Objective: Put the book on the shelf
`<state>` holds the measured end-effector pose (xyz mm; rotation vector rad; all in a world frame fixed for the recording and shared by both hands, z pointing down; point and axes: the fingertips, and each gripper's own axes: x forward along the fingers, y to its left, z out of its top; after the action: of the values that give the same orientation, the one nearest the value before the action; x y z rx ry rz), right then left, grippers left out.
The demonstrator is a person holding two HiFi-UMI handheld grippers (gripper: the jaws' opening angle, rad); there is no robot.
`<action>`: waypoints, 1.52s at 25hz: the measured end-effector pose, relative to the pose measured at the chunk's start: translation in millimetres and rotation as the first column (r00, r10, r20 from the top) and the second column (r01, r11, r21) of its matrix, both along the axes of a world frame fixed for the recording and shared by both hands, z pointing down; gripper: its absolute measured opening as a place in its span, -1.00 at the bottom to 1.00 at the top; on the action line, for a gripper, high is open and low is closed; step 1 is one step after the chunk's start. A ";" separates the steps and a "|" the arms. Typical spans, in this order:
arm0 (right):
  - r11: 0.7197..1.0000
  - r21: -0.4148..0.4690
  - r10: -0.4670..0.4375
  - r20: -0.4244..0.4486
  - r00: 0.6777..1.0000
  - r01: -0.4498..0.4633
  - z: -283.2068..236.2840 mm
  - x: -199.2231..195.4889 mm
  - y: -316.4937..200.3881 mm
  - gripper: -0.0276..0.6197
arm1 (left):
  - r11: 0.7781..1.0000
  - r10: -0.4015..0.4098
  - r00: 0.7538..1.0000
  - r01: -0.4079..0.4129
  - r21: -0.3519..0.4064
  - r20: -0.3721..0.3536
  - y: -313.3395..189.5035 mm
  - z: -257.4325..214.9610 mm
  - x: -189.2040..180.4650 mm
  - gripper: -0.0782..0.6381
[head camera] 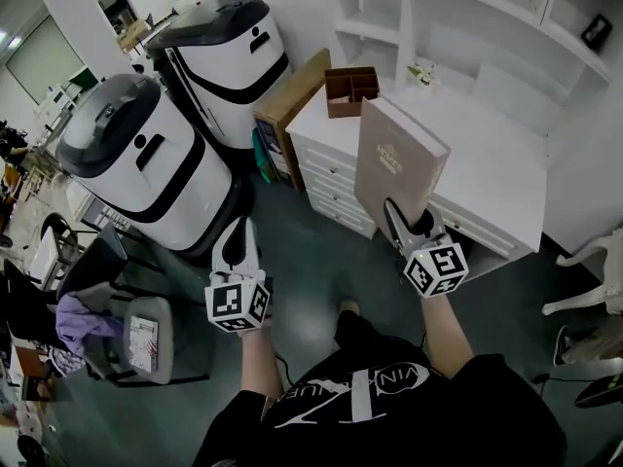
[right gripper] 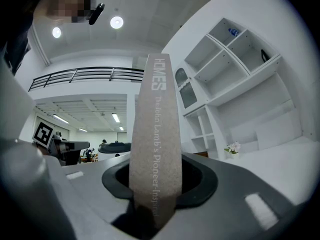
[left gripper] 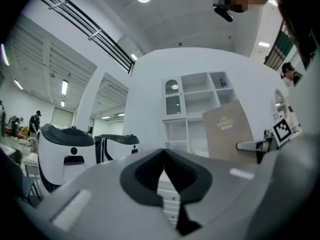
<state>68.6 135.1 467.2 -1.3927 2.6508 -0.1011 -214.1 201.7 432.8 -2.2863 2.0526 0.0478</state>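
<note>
A tan hardcover book stands upright in the air over the front edge of the white cabinet top. My right gripper is shut on its lower end. In the right gripper view the book's spine rises straight up between the pads of the right gripper. The white shelf unit stands beyond the cabinet top, its open compartments to the right of the book. My left gripper hangs lower left over the floor, shut with nothing in it; the left gripper looks toward the book.
On the cabinet top stand a brown divided box and a small flower pot. A cardboard box leans at the cabinet's left. Two large white machines stand further left. A white chair sits at right.
</note>
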 end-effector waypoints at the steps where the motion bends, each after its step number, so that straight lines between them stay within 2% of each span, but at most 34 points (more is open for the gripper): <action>1: 1.000 -0.003 0.004 0.000 1.000 -0.004 -0.4 -2.3 -12.0 -0.37 | 1.000 0.005 1.000 -0.005 -0.003 0.000 -12.8 -0.7 -2.0 -0.78; 14: 0.998 -0.025 0.058 0.006 0.998 -0.058 3.4 -16.9 -142.2 -0.37 | 0.998 0.060 0.998 -0.059 -0.028 0.013 -158.5 -1.3 -17.5 -0.78; 23: 0.995 -0.023 0.098 -0.009 0.995 -0.098 3.9 -1.7 -185.7 -0.37 | 0.992 0.122 0.992 -0.122 -0.028 -0.001 -221.8 5.1 2.6 -0.78; 32: 0.989 -0.045 0.137 -0.030 0.990 -0.139 6.3 8.0 -222.3 -0.37 | 0.977 0.206 0.979 -0.206 -0.050 -0.005 -288.8 9.3 21.3 -0.78; 38: 0.975 -0.052 0.216 -0.022 0.976 -0.217 3.2 8.6 -269.0 -0.37 | 0.949 0.314 0.950 -0.313 -0.041 0.006 -370.4 -1.9 35.2 -0.78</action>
<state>77.2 -133.9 470.4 -1.6962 2.5055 -0.1391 -178.9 -168.7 430.9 -2.6065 1.6772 0.0090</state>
